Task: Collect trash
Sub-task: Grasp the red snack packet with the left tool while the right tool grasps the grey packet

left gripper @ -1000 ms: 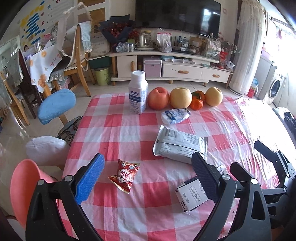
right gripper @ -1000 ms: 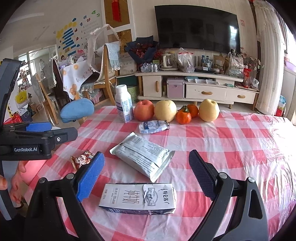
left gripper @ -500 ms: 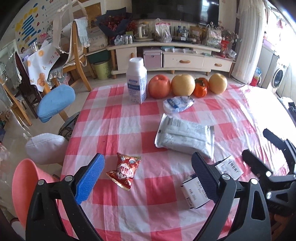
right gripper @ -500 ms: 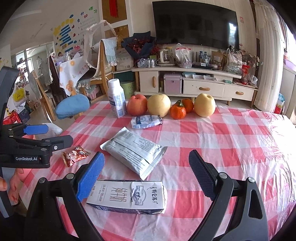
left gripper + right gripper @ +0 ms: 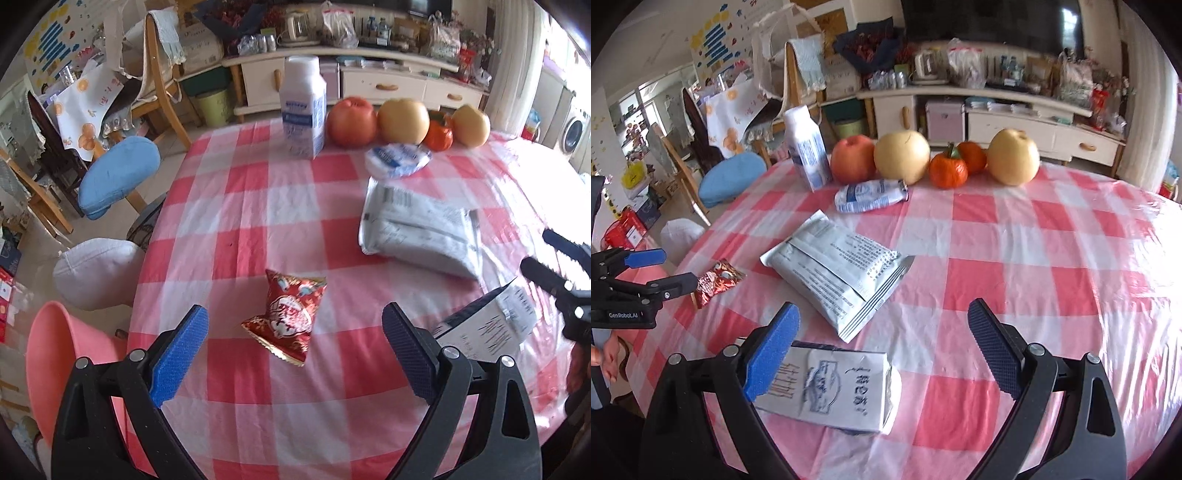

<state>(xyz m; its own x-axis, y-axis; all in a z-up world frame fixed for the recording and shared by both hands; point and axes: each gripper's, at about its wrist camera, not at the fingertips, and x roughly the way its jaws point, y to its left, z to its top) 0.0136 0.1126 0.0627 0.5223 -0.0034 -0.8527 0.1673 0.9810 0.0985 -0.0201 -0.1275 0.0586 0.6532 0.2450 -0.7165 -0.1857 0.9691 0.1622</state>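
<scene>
A red snack packet (image 5: 286, 315) lies on the checked tablecloth (image 5: 258, 206); my left gripper (image 5: 291, 345) is open just short of it, jaws wide on either side. The packet also shows in the right wrist view (image 5: 716, 280). A flattened white milk carton (image 5: 834, 387) lies flat; my right gripper (image 5: 882, 343) is open above it, the left pad over its near edge. A grey foil pouch (image 5: 838, 273) and a crumpled blue-white wrapper (image 5: 871, 194) lie further in. The left gripper also shows in the right wrist view (image 5: 661, 271).
An upright white bottle (image 5: 303, 110), an apple (image 5: 351, 122), two pears and small orange fruits (image 5: 437, 133) stand along the table's far edge. A pink bin (image 5: 62, 369) sits off the table's left edge, with stools and chairs beyond.
My left gripper has moved forward and down toward the red packet. My right gripper has moved forward and down over the milk carton. Both stay open.
</scene>
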